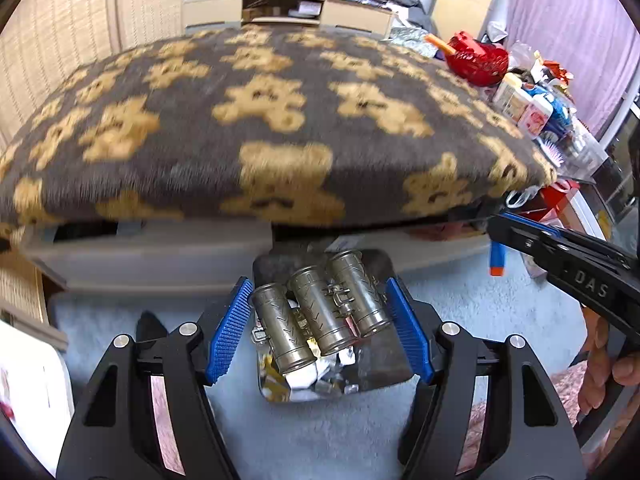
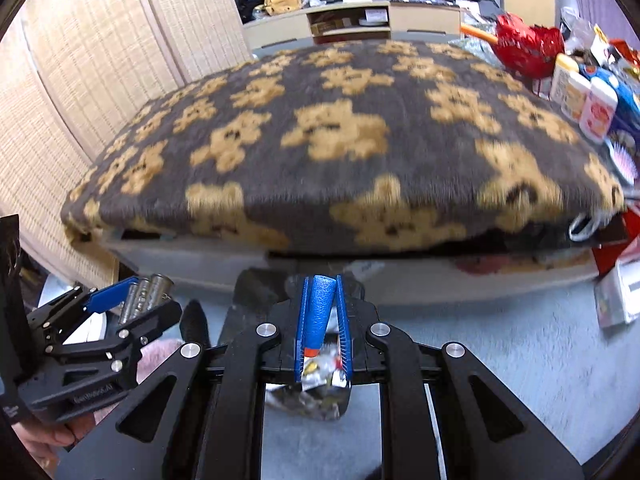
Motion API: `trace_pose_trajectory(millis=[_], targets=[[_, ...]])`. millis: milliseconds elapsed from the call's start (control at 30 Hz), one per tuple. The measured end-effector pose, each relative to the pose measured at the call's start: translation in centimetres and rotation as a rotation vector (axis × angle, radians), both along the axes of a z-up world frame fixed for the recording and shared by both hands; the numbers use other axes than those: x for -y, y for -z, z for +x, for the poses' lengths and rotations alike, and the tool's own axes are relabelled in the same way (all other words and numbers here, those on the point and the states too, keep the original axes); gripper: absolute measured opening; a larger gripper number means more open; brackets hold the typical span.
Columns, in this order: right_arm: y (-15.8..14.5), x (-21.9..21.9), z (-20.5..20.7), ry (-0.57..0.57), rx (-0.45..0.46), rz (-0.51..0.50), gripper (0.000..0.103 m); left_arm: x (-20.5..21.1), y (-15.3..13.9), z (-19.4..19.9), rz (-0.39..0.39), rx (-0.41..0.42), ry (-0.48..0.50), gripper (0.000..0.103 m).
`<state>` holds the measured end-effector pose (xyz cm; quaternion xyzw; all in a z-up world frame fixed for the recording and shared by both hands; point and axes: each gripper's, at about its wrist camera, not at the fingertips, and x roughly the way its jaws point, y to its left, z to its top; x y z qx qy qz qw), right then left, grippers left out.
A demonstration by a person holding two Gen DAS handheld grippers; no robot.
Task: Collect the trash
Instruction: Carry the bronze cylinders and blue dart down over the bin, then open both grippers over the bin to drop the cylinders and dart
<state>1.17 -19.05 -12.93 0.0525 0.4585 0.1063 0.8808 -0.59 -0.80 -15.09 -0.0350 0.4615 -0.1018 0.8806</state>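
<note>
My left gripper (image 1: 320,328) is shut on a metal piece made of three joined cylinders (image 1: 324,312), held above a small dark bin (image 1: 384,360) with crumpled foil wrappers (image 1: 316,380) inside. It also shows in the right wrist view (image 2: 132,296), low at the left. My right gripper (image 2: 322,320) is shut on a blue foam dart (image 2: 320,312) with an orange tip, over the same bin (image 2: 316,404). In the left wrist view the dart (image 1: 497,259) hangs from the right gripper's fingers (image 1: 524,226) at the right.
A bed with a grey blanket with bear print (image 1: 260,120) fills the middle. Bottles and a red toy (image 1: 478,58) crowd a table at the right. Light blue carpet (image 1: 320,432) covers the floor. Storage boxes (image 1: 160,248) sit under the bed.
</note>
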Motion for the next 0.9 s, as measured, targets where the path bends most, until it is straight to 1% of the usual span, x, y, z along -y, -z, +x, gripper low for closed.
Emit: trace_pose_trajectory(millis=[167,367,567,767,900], targets=[[2.2,0.5,-1.1,0.021,-0.025,0.010,0.015,-0.4,2.7,-0.8,0.001,-0.041,-0.007,0.065],[3.8,0.2,-0.7,0.024,-0.031,-0.008,0.015,-0.2,5.4,-0.8,0.010,-0.078,-0.008,0.065],[5.7,0.1,0.2,0.039,-0.063,0.007,0.015,-0.1,7.0,-0.3,0.030,-0.093,0.001,0.065],[7.1,-0.3,0.9,0.035,-0.090,0.014,0.015,0.4,8.3,0.4,0.022,-0.118,0.012,0.065],[8.2,-0.9,1.5,0.023,-0.122,0.017,0.015,1.0,8.9,0.6,0.033,-0.125,0.032,0.065]])
